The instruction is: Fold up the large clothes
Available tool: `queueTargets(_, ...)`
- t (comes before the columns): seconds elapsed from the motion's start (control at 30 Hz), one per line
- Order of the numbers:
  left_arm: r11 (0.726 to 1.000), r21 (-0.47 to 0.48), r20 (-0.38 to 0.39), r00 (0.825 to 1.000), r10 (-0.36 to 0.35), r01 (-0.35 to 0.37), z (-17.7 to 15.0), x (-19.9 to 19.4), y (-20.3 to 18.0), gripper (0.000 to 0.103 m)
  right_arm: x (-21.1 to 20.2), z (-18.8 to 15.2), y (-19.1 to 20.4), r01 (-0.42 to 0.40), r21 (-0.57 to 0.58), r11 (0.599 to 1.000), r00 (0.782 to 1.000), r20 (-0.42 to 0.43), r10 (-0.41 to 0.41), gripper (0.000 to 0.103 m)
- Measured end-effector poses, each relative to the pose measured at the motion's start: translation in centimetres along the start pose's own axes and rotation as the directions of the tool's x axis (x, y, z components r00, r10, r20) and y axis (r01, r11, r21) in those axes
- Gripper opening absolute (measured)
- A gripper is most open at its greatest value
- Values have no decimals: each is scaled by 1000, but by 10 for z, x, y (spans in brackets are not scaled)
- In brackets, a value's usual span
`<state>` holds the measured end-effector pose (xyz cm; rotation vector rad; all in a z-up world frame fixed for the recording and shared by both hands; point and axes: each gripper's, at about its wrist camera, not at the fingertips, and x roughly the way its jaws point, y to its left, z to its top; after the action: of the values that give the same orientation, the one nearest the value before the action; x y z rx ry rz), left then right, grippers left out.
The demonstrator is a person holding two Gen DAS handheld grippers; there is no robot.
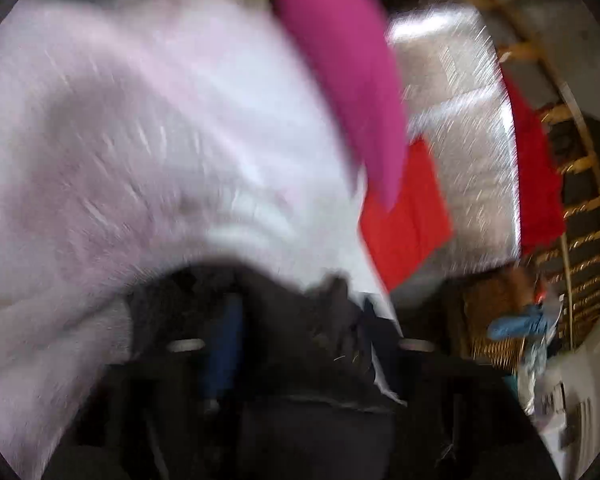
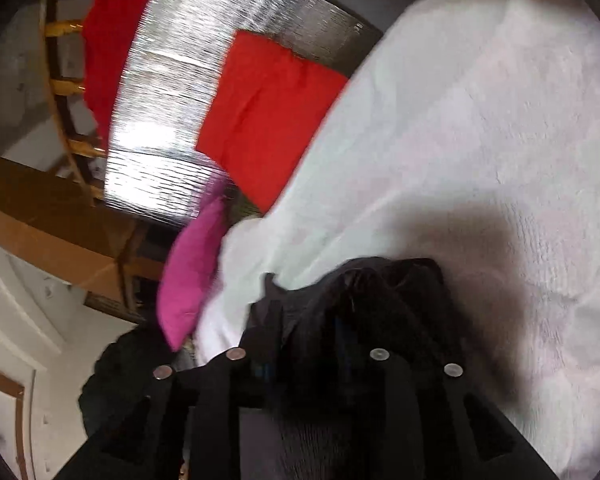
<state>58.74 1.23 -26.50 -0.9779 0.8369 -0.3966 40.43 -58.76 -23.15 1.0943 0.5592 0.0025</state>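
A dark grey-black garment (image 1: pixel 300 312) is bunched between the fingers of my left gripper (image 1: pixel 296 344), which is shut on it; the view is blurred. My right gripper (image 2: pixel 312 344) is also shut on the dark garment (image 2: pixel 360 292). Behind the garment lies a large pale pink fluffy cloth (image 1: pixel 140 140), which also fills the right of the right wrist view (image 2: pixel 480 140). A magenta cloth (image 1: pixel 340 60) hangs near it, seen also in the right wrist view (image 2: pixel 192 272).
A folded red cloth (image 2: pixel 268 116) lies on a silver foil-covered surface (image 2: pixel 172 92); it also shows in the left wrist view (image 1: pixel 408 216). Another red cloth (image 2: pixel 112 40) hangs on a wooden railing (image 2: pixel 64 88). A brown cardboard box (image 2: pixel 52 232) stands at left.
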Motion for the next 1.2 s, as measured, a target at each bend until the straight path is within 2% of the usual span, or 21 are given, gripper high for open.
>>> queueTargets(0.03, 1000, 14, 51, 999, -2, 1, -1, -15, -5, 88, -11, -2, 7, -1, -14, 1000, 1000, 31, 2, 66)
queueTargets(0.07, 999, 48, 112, 994, -19, 14, -3, -35, -15, 88, -24, -4, 14, -8, -31, 999, 998, 67, 10, 80)
queueTargets(0.1, 997, 82, 121, 992, -16, 6, -7, -51, -25, 88, -41, -8, 20, -33, -50, 998, 992, 123, 39, 89)
queueTargets(0.17, 989, 134, 99, 994, 51, -64, -21, -68, -41, 88, -64, -15, 33, -50, -97, 994, 980, 186, 67, 89)
queueTargets(0.23, 976, 201, 59, 996, 74, -84, -43, -77, -51, 88, -72, -22, 48, 13, -162, 987, 989, 144, 10, 87)
queueTargets(0.3, 947, 298, -6, 991, 131, -123, -80, -82, -58, 88, -69, -43, 66, 90, -270, 959, 995, 74, -72, 74)
queueTargets(0.33, 938, 321, -27, 989, 146, -129, -87, -84, -57, 88, -67, -50, 71, 107, -303, 947, 994, 50, -96, 62)
queueTargets(0.37, 923, 368, -93, 983, 160, -115, -106, -79, -59, 88, -60, -64, 76, 117, -350, 929, 992, -5, -127, 48)
queueTargets(0.4, 915, 392, -133, 978, 164, -100, -115, -73, -63, 88, -52, -80, 80, 106, -397, 912, 986, -74, -147, 41)
queueTargets(0.43, 894, 443, -206, 962, 179, -72, -131, -63, -69, 88, -48, -89, 83, 99, -425, 900, 981, -109, -159, 38)
queueTargets(0.5, 847, 531, -271, 940, 209, -35, -150, -50, -78, 88, -31, -121, 96, 67, -528, 846, 956, -209, -206, 38)
queueTargets(0.57, 793, 607, -276, 919, 280, -59, -161, -38, -82, 88, -15, -141, 103, 37, -579, 815, 931, -276, -239, 38)
queueTargets(0.6, 783, 617, -277, 912, 302, -72, -161, -31, -80, 88, -4, -150, 106, 23, -588, 808, 915, -313, -254, 38)
queueTargets(0.67, 799, 596, -290, 906, 308, -81, -153, -18, -76, 87, 16, -155, 102, 37, -586, 809, 896, -339, -287, 38)
queueTargets(0.73, 812, 577, -269, 919, 290, -87, -141, -12, -80, 88, 39, -150, 101, 104, -599, 794, 891, -299, -342, 38)
queueTargets(0.83, 859, 497, -181, 954, 238, -120, -110, -1, -80, 87, 54, -129, 104, 173, -560, 810, 921, -200, -334, 39)
queueTargets(0.9, 915, 375, -67, 980, 186, -148, -88, -4, -67, 87, 51, -107, 107, 247, -509, 824, 955, -17, -296, 39)
queueTargets(0.97, 921, 330, 33, 978, 207, -206, -75, -11, -60, 87, 41, -92, 106, 231, -441, 867, 973, 98, -209, 39)
queueTargets(1.03, 913, 349, 99, 977, 190, -213, -72, -22, -64, 87, 33, -86, 103, 205, -406, 891, 976, 149, -157, 40)
queueTargets(1.1, 900, 373, 142, 973, 183, -223, -74, -33, -69, 87, 35, -86, 103, 179, -427, 887, 983, 109, -146, 40)
queueTargets(1.2, 908, 377, 127, 981, 144, -182, -72, -47, -74, 88, 38, -96, 103, 168, -505, 847, 981, 0, -195, 40)
